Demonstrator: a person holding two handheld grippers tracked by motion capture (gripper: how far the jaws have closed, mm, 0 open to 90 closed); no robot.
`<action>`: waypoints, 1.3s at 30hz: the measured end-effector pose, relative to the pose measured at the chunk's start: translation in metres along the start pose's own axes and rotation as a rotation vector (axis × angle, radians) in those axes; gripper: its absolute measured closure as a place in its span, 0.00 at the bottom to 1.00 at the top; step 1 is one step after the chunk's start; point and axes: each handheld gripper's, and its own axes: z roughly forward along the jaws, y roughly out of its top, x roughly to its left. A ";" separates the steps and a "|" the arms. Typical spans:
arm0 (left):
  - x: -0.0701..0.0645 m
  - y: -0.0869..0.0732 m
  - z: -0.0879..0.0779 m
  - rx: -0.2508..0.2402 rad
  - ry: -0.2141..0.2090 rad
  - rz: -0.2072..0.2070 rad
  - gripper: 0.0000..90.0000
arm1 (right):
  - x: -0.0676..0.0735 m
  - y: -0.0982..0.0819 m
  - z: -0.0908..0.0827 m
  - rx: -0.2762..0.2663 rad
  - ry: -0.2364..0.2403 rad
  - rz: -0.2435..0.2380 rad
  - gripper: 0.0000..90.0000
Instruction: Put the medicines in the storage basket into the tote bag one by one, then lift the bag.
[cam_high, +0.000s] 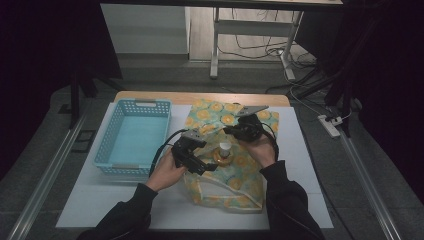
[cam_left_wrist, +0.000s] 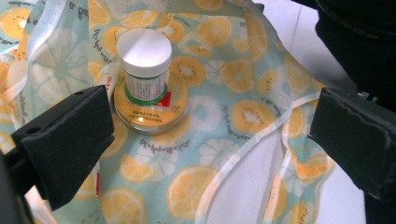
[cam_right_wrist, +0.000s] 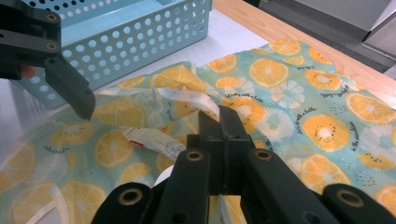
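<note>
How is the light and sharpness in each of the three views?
High view: dim, dark surroundings, small details soft. Left gripper view: bright, glare on the round tin under the white-capped bottle. Right gripper view: evenly lit, patterned cloth sharp.

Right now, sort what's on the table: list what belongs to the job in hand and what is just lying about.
In the job:
- fruit-print bag, its edge pinched by the shut right gripper
- white-capped bottle standing on a round tin on the bag
- left gripper, jaws open on either side of the bag

Lying about:
- blue basket
- white mat
</note>
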 end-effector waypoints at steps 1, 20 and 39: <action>0.000 -0.001 -0.001 0.007 -0.001 0.001 0.00 | 0.000 0.000 0.000 0.000 0.001 0.001 1.00; -0.015 -0.019 0.006 0.042 0.016 0.033 0.01 | 0.003 0.002 -0.003 -0.006 0.005 -0.010 1.00; -0.017 -0.035 0.047 0.147 0.010 0.072 0.01 | 0.005 0.003 -0.003 -0.008 0.006 -0.014 1.00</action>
